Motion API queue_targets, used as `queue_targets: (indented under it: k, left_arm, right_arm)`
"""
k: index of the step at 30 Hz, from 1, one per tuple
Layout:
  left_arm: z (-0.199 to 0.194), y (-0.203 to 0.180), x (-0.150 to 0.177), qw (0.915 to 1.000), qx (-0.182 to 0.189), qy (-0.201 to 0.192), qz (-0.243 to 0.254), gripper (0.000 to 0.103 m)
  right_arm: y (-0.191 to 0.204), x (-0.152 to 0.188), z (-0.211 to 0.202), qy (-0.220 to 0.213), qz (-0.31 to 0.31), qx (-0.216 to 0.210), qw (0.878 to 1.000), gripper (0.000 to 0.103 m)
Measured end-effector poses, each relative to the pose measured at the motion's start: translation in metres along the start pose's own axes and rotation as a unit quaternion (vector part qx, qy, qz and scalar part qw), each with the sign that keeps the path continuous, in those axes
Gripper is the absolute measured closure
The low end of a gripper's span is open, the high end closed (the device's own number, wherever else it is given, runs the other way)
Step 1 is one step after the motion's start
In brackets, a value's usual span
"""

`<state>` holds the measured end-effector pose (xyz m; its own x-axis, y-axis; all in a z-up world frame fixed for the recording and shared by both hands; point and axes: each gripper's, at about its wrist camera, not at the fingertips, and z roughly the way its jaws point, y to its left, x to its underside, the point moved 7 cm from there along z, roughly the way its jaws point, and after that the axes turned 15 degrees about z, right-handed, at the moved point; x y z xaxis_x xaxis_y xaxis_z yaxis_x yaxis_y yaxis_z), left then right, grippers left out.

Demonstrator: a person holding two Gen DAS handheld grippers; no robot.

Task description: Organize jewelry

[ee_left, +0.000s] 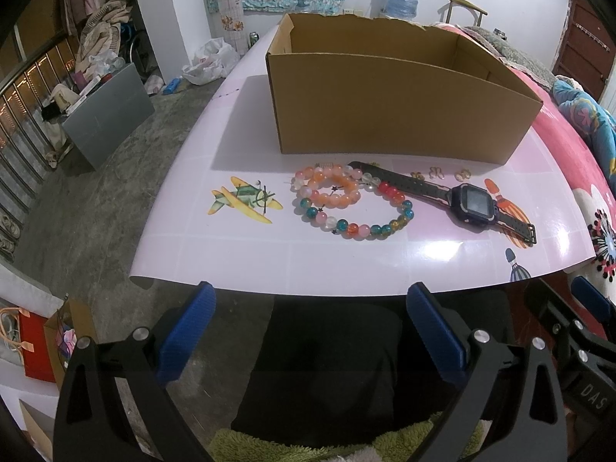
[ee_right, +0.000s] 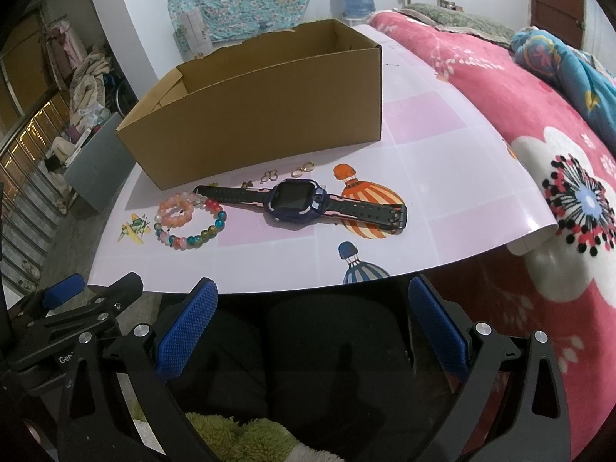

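An open, empty cardboard box (ee_left: 400, 111) (ee_right: 261, 115) stands on the pink board (ee_left: 238, 246) (ee_right: 442, 177). In front of it lie a pink-orange bead bracelet (ee_left: 334, 191) (ee_right: 178, 208), a larger multicolour bead bracelet (ee_left: 385, 227) (ee_right: 200, 236), a dark blue smartwatch (ee_left: 473, 204) (ee_right: 296, 204) and several small gold earrings (ee_left: 435, 172) (ee_right: 302, 169). My left gripper (ee_left: 312, 304) is open and empty, short of the board's near edge. My right gripper (ee_right: 312, 300) is open and empty, also short of the near edge.
A pink floral blanket (ee_right: 539, 123) (ee_left: 577, 161) covers the bed to the right of the board. The concrete floor (ee_left: 96, 200) drops away on the left, with a grey cabinet (ee_left: 111, 107) and clutter. Dark trousers (ee_right: 327, 365) lie below both grippers.
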<state>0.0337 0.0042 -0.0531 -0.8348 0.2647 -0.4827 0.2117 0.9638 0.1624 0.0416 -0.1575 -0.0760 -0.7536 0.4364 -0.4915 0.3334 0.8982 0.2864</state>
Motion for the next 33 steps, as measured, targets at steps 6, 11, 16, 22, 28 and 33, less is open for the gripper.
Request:
queue_targets:
  k: [6, 11, 16, 22, 28, 33]
  left_arm:
    - [-0.0004, 0.0002, 0.0002, 1.0000, -0.001, 0.000, 0.000, 0.005]
    - [-0.0012, 0.0013, 0.0006, 1.0000, -0.003, -0.002, 0.000, 0.005]
    - [-0.0013, 0.0017, 0.0004, 1.0000, -0.003, -0.002, 0.000, 0.005]
    - [-0.0014, 0.0031, 0.0015, 1.0000, -0.003, -0.002, -0.002, 0.005]
    - [-0.0007, 0.0063, 0.0034, 1.0000, -0.002, -0.001, -0.004, 0.005]
    - [0.0006, 0.0099, 0.0060, 1.0000, 0.000, 0.000, -0.007, 0.005]
  right_arm:
    - [0.0000, 0.0000, 0.0000, -0.001, 0.000, 0.000, 1.000, 0.007]
    - [-0.0007, 0.0001, 0.0000, -0.001, 0.000, 0.000, 1.000, 0.007]
    - [-0.0012, 0.0005, -0.0001, 0.000, 0.001, 0.000, 1.000, 0.007]
    - [-0.0012, 0.0006, -0.0001, -0.001, 0.000, 0.000, 1.000, 0.007]
    - [-0.0010, 0.0025, -0.0002, 0.000, 0.000, 0.002, 1.000, 0.007]
    - [0.0016, 0.0041, 0.0005, 0.001, -0.001, 0.005, 1.000, 0.007]
